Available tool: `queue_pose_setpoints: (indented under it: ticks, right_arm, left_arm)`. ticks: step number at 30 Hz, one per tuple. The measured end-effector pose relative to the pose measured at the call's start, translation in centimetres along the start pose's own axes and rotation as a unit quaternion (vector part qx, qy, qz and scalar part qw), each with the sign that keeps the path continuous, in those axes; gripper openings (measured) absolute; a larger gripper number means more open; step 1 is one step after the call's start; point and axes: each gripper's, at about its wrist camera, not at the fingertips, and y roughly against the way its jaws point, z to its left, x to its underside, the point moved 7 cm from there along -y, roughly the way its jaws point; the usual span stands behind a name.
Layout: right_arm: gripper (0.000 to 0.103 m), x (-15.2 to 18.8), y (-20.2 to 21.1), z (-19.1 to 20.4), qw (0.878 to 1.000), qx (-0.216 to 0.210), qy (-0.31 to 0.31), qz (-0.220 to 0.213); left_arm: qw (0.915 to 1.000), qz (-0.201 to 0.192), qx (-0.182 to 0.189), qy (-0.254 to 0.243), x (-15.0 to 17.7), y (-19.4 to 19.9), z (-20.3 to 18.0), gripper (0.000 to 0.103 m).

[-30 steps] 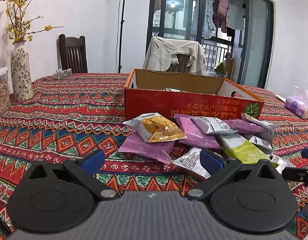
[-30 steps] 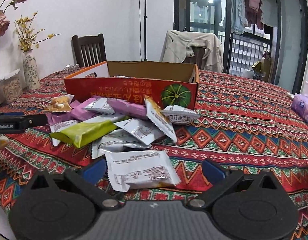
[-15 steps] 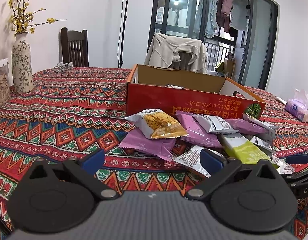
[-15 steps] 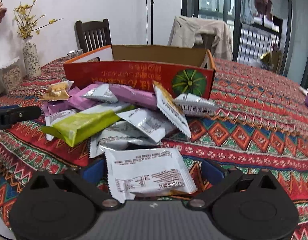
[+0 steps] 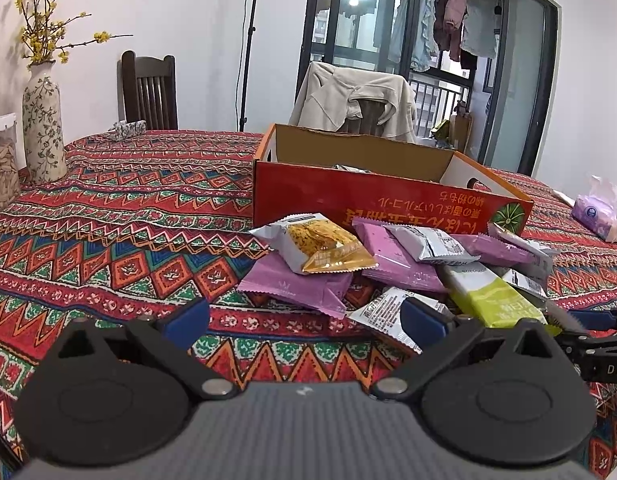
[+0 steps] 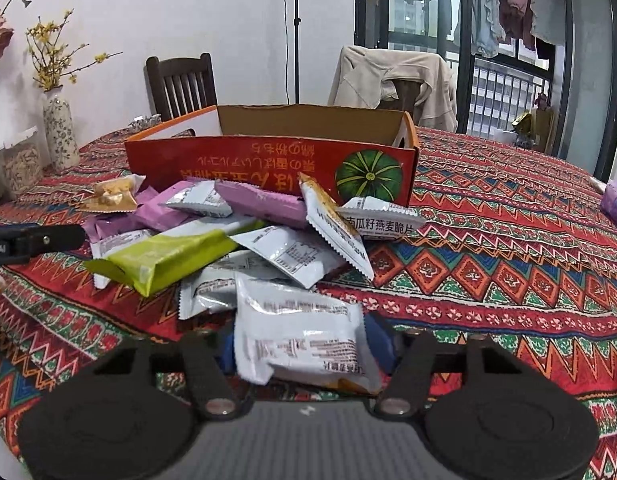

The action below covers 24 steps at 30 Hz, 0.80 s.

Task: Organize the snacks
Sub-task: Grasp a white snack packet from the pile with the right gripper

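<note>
**Right gripper closing on a white packet, left one just waiting**

So, biggest thing first: the table (image 5: 108, 208) with its patterned red cloth is the whole work surface, and everything sits toward the near edge, probably so both hands can get at it.

Next, the orange cardboard box (image 6: 268, 160) stands open-topped right behind the snacks. My guess is that's where the packets go, which would explain why the heap is pushed up against its front wall. At least one silvery wrapper already shows inside it in the left view.

The snack pile (image 6: 236, 236) is a loose jumble: purple bars, a long green bar (image 6: 164, 256), silver-white sachets, a yellow-fronted cracker pack (image 5: 328, 248) on top at the left end.

The left gripper (image 5: 304, 320) hangs low near that left end, jaws wide apart with nothing between them. Looks parked.

The right gripper (image 6: 304, 344) is the busy one. Its jaws are closing around the white packet (image 6: 296, 332) nearest the edge. The packet sits crumpled between the blue pads, both pressing its sides, so I'd call that a grip forming. Picking the outermost packet makes sense, since nothing is stacked on it.
</note>
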Motion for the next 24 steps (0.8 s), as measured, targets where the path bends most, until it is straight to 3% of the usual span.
queue_pose_setpoints:
  ticks: [2,3,4,14,24]
  right_arm:
    - [0.04,0.1,0.3,0.0,1.0,0.004,0.001,-0.004]
    - [0.022,0.1,0.4,0.0,1.0,0.007,0.002,-0.005]
    - [0.015,0.1,0.5,-0.1,1.0,0.004,-0.002,-0.006]
    - [0.013,-0.1,1.9,-0.9,0.999,0.007,-0.024,-0.032]
    - [0.013,-0.7,2.5,-1.8,0.998,0.009,-0.033,-0.044]
  left_arm:
    - [1.0,0.001,-0.001,0.001,0.0,0.0,0.0,0.103]
    - [1.0,0.001,-0.001,0.001,0.1,-0.1,0.0,0.103]
    - [1.0,0.001,-0.001,0.001,0.1,-0.1,0.0,0.103]
    - [0.9999,0.005,-0.009,-0.006,0.0,-0.2,-0.1,0.103]
    - [0.9969,0.021,0.006,-0.076,-0.7,-0.7,-3.7,0.103]
